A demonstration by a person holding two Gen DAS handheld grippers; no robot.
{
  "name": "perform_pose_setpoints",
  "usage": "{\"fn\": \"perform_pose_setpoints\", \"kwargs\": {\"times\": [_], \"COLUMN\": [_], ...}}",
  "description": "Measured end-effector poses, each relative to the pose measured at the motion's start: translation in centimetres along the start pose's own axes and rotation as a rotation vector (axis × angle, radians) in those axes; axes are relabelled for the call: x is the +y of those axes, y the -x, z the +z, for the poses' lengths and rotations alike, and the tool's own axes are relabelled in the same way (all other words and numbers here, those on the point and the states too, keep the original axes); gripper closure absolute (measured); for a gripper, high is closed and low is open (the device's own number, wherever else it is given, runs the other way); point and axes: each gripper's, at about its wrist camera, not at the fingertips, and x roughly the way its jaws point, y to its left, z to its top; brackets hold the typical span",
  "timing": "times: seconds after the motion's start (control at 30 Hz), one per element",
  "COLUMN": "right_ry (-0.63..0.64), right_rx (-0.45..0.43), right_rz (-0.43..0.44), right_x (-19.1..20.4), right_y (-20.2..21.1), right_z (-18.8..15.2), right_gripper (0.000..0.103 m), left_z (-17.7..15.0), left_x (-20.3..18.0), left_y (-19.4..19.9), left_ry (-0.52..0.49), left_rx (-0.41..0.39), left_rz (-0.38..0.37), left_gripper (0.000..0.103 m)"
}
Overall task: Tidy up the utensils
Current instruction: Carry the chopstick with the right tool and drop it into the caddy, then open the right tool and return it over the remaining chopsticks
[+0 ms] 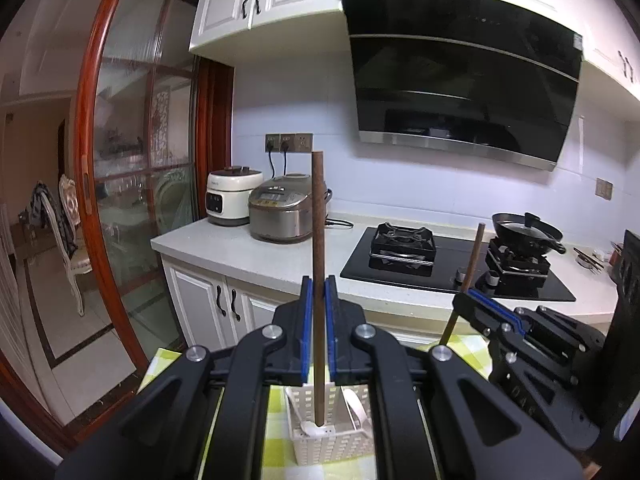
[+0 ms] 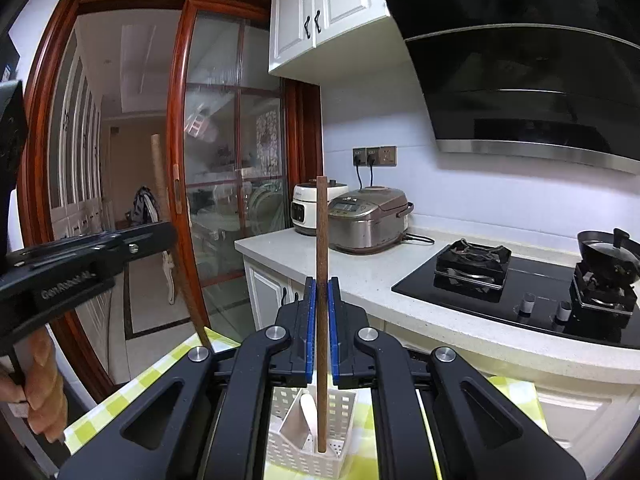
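My left gripper [image 1: 319,286] is shut on a brown wooden chopstick [image 1: 318,240] held upright, its lower tip inside a white perforated utensil basket [image 1: 332,446]. My right gripper [image 2: 321,286] is shut on a second brown chopstick [image 2: 321,240], also upright, its tip in the same basket [image 2: 308,454]. White spoons lie in the basket [image 1: 356,404]. The right gripper with its chopstick [image 1: 472,256] shows at right in the left wrist view. The left gripper [image 2: 80,260] shows at left in the right wrist view.
The basket stands on a green-and-white checked cloth [image 1: 276,440]. Behind is a white counter [image 1: 248,248] with two rice cookers [image 1: 280,212], a black gas hob [image 1: 404,248], a wok [image 1: 528,234]. A range hood [image 1: 460,80] hangs above; a glass sliding door [image 1: 132,160] is left.
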Motion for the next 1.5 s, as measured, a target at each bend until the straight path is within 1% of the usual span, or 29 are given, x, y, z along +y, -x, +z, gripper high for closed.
{"fn": "perform_pose_setpoints", "kwargs": {"times": [0.17,0.3,0.47,0.5,0.53,0.57,0.6,0.63,0.67,0.8,0.9,0.97,1.03,1.07,1.1,1.17,1.23,1.33,1.43,1.5], "right_ry": [-0.008,-0.041,-0.021,-0.022,-0.023,-0.026,-0.031,-0.037,-0.039,-0.043,-0.046,-0.049,-0.056,-0.059,-0.063,-0.064,-0.069,-0.074,-0.088,-0.106], "right_rx": [0.079,0.175,0.294,0.31,0.327,0.338,0.339,0.331,0.322,0.29,0.285,0.288,0.297,0.3,0.304,0.31,0.317,0.34,0.362,0.381], "right_rz": [0.029,0.074,0.079,0.084,0.087,0.079,0.075,0.067,0.059,0.03,0.011,0.005,-0.002,-0.004,-0.006,-0.007,-0.008,-0.001,-0.003,0.002], "right_x": [0.2,-0.1,0.7,0.7,0.8,0.7,0.6,0.5,0.3,-0.7,-1.6,-2.0,-2.4,-2.5,-2.6,-2.6,-2.4,-2.1,-1.9,-1.8], "right_y": [-3.5,-6.6,-10.3,-10.8,-11.3,-11.8,-12.0,-12.1,-12.1,-10.7,-9.3,-8.4,-7.2,-6.8,-6.1,-4.8,-3.5,-1.6,0.2,1.4], "right_z": [-1.7,-3.3,-5.8,-6.2,-6.6,-6.9,-7.1,-7.2,-7.2,-7.0,-7.3,-7.6,-8.5,-8.7,-9.3,-10.3,-11.5,-13.7,-16.0,-17.7], "right_gripper": [0.098,0.098,0.097,0.095,0.089,0.078,0.069,0.052,0.05,0.05,0.05,0.05,0.05,0.05,0.05,0.05,0.05,0.05,0.044,0.041], "left_z": [-1.6,-3.6,-6.0,-6.3,-6.6,-6.9,-7.0,-7.0,-7.1,-7.4,-7.9,-8.4,-9.2,-9.7,-10.1,-11.3,-12.7,-14.9,-17.2,-18.6], "left_x": [0.9,1.3,2.1,2.4,2.7,3.1,3.6,3.9,4.2,5.2,5.9,6.2,6.4,6.3,6.3,6.1,6.1,6.0,5.7,5.3], "left_y": [-4.3,-7.3,-10.3,-10.6,-10.9,-10.9,-10.8,-10.7,-10.6,-9.0,-6.9,-5.5,-4.1,-3.5,-3.0,-1.7,-0.3,1.4,2.6,3.2], "left_ry": [0.044,0.024,0.018,0.022,0.029,0.04,0.052,0.058,0.062,0.072,0.085,0.095,0.113,0.118,0.121,0.118,0.122,0.13,0.124,0.115], "left_rx": [0.087,0.178,0.273,0.276,0.28,0.277,0.265,0.26,0.258,0.234,0.212,0.203,0.197,0.196,0.195,0.195,0.191,0.185,0.2,0.213], "left_rz": [-0.025,-0.026,-0.018,-0.015,0.0,0.013,0.018,0.025,0.031,0.059,0.075,0.079,0.086,0.092,0.096,0.111,0.131,0.134,0.14,0.136], "left_gripper": [0.097,0.097,0.096,0.093,0.078,0.069,0.061,0.061,0.061,0.06,0.052,0.048,0.04,0.037,0.034,0.029,0.016,0.009,0.005,0.005]}}
